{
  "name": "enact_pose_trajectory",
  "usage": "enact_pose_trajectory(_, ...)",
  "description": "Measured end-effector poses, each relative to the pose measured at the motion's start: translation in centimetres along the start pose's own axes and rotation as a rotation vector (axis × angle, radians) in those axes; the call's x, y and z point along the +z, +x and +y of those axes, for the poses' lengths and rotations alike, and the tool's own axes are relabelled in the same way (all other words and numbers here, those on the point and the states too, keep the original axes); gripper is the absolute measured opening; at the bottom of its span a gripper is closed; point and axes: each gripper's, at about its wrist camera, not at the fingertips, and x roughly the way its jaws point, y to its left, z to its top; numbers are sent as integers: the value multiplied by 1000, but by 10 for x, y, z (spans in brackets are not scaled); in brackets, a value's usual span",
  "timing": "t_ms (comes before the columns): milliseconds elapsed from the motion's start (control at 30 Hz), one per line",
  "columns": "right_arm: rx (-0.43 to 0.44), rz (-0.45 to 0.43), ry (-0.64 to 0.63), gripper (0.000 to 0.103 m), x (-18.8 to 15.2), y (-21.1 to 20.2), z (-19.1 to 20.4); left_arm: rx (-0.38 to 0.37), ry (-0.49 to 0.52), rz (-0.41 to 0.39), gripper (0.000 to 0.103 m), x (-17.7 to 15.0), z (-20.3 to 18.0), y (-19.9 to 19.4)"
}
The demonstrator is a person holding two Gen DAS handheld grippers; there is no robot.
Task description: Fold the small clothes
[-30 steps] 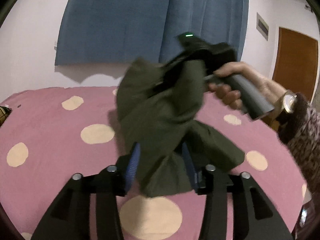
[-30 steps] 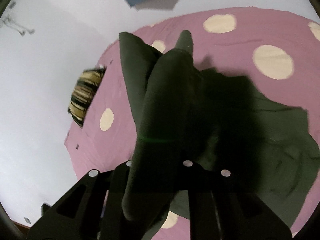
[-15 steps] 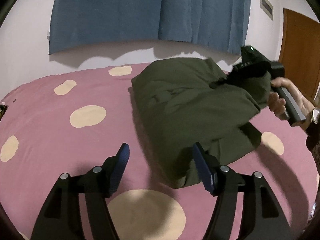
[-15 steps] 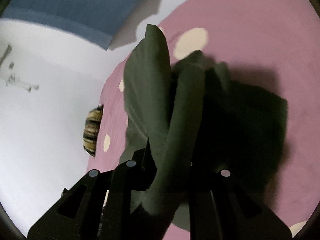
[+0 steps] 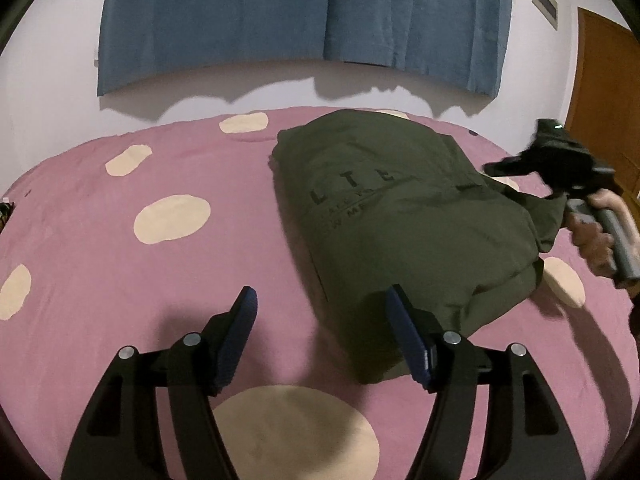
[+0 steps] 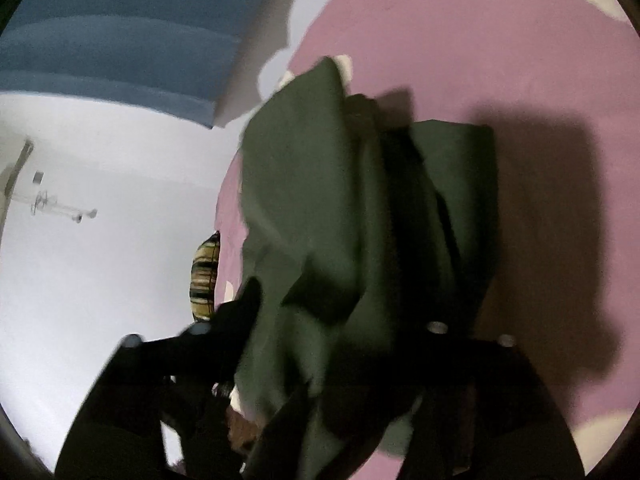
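A dark green shirt (image 5: 400, 216) with dark lettering lies spread on the pink spotted bed (image 5: 120, 280), right of centre. My left gripper (image 5: 322, 320) is open and empty, low over the bed; its right finger (image 5: 404, 328) touches the shirt's near edge. My right gripper (image 5: 520, 172) is at the shirt's far right edge, over the cloth. In the right wrist view the green shirt (image 6: 340, 220) fills the gap between the fingers and hides the pads; the image is blurred.
A blue curtain (image 5: 304, 16) hangs on the white wall behind the bed. A wooden door (image 5: 608, 92) stands at the right. A striped pillow (image 6: 206, 276) lies at the bed's far edge.
My left gripper let go of the shirt and opened. The shirt went from hanging bunched in the air to lying spread on the bed. My right gripper moved right and down.
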Motion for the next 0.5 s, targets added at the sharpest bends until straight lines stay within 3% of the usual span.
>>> enact_pose_trajectory(200,-60,28,-78,69,-30,1,25,6,5,2,67,0,0,1)
enact_pose_trajectory(233,-81,40,-95,64,-35,5,28,11,11,3,67,-1,-1,1)
enact_pose_trajectory(267,-108,40,-114,43,-37,8,31,16,15,3,67,-1,-1,1)
enact_pose_trajectory(333,-183,29,-163,26,-46,13,38,23,15,9,67,0,-1,0)
enact_pose_trajectory(367,-188,15,-178,20,-50,12,40,24,13,12,67,0,0,-1)
enact_pose_trajectory(500,-145,-47,-173,15,-59,-2,32,14,5,22,69,0,1,-1)
